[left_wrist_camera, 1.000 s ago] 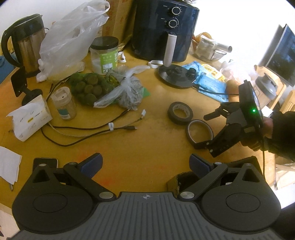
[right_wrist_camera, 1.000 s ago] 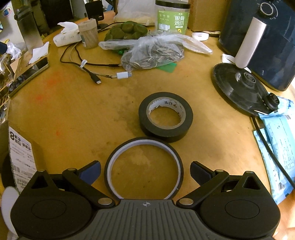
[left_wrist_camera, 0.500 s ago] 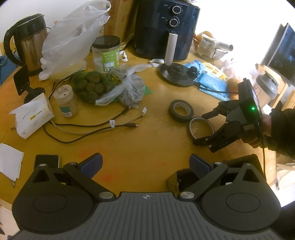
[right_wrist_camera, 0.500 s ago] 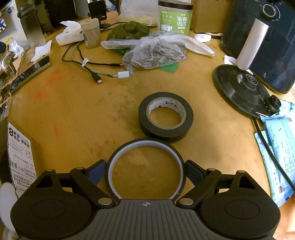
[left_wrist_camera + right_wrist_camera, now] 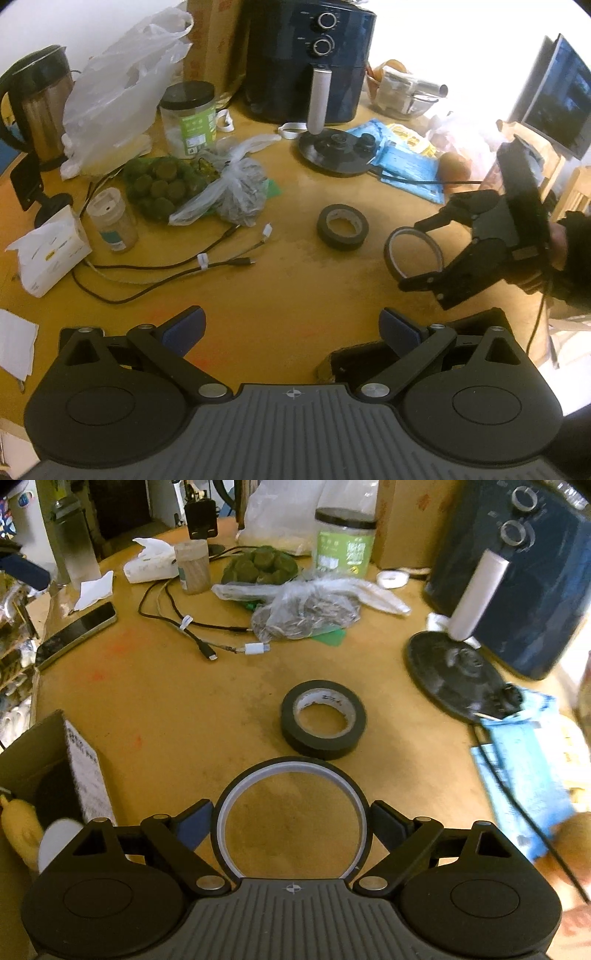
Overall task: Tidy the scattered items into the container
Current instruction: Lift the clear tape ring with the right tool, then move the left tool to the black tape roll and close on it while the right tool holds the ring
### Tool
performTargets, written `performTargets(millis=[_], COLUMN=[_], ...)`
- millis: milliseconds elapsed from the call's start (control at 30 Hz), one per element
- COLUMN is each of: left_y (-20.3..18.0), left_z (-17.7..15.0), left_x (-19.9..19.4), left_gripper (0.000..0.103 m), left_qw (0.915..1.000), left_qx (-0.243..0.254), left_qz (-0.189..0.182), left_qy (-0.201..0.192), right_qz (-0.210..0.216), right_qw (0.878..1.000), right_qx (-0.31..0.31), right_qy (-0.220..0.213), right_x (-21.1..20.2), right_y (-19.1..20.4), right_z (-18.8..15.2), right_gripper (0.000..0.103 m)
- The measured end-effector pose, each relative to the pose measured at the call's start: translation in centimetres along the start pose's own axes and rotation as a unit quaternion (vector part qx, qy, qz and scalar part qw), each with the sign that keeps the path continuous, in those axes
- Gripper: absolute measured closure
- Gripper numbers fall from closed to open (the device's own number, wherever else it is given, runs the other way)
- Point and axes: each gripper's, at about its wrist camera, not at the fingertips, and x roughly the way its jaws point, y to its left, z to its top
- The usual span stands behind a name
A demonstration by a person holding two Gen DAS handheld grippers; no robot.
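Between the right tongs (image 5: 291,818) a thin ring of tape (image 5: 291,812) is being gripped, the two pads being pressed against its outer rim on either side; in the left wrist view the ring (image 5: 413,252) is being held tilted and appears lifted off the table (image 5: 295,288), though contact cannot be ruled out. Just ahead of it a thicker black tape roll (image 5: 324,719) is lying flat, apart from the ring and surrounded by bare wood. The left tongs (image 5: 291,326) are being held wide apart with nothing between them, above the near edge of the table. Open room is being left across the middle of the table, from the black roll to the near edge. Farther back it is being crowded by cables (image 5: 192,627), a clear bag of dark seeds (image 5: 306,614), a pile of green balls (image 5: 262,566) and a green-labelled jar (image 5: 345,542). On the right side a black kettle base (image 5: 454,672) and an air fryer (image 5: 517,576) are standing, with blue packets (image 5: 524,775) beside them. At the near left edge a cardboard box (image 5: 44,746) is sitting open; something yellow and something white are showing inside it, too blurred to be told. A phone (image 5: 75,635) is lying near the left rim.
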Motion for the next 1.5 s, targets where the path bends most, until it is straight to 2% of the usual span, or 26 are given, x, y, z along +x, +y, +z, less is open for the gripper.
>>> performTargets(millis=[367, 567, 733, 1200, 1500], left_y=[-1.8, -2.7, -3.6, -5.7, -5.5], left_z=[1.4, 2.5, 3.5, 5.6, 6.3], left_x=[0.6, 1.2, 1.8, 2.9, 3.8], left_gripper=[0.001, 0.001, 0.001, 0.001, 0.001], left_qw=[0.9994, 0.9985, 0.9971, 0.9929, 0.9914], left_qx=[0.033, 0.051, 0.069, 0.109, 0.121], left_qz=[-0.008, -0.011, -0.014, -0.02, -0.025], left_qy=[-0.008, -0.02, -0.027, -0.043, -0.043], right_qz=[-0.043, -0.055, -0.068, -0.091, -0.096], right_qw=[0.995, 0.984, 0.976, 0.961, 0.952], right_qx=[0.078, 0.157, 0.197, 0.253, 0.282], right_qy=[-0.04, -0.057, -0.065, -0.065, -0.069], right_x=[-6.2, -9.1, -10.9, -13.0, -13.2], right_y=[0.1, -0.7, -0.9, -0.8, -0.8], right_z=[-1.7, -3.0, -4.3, -7.7, -8.0], right_gripper=[0.012, 0.012, 0.012, 0.011, 0.011])
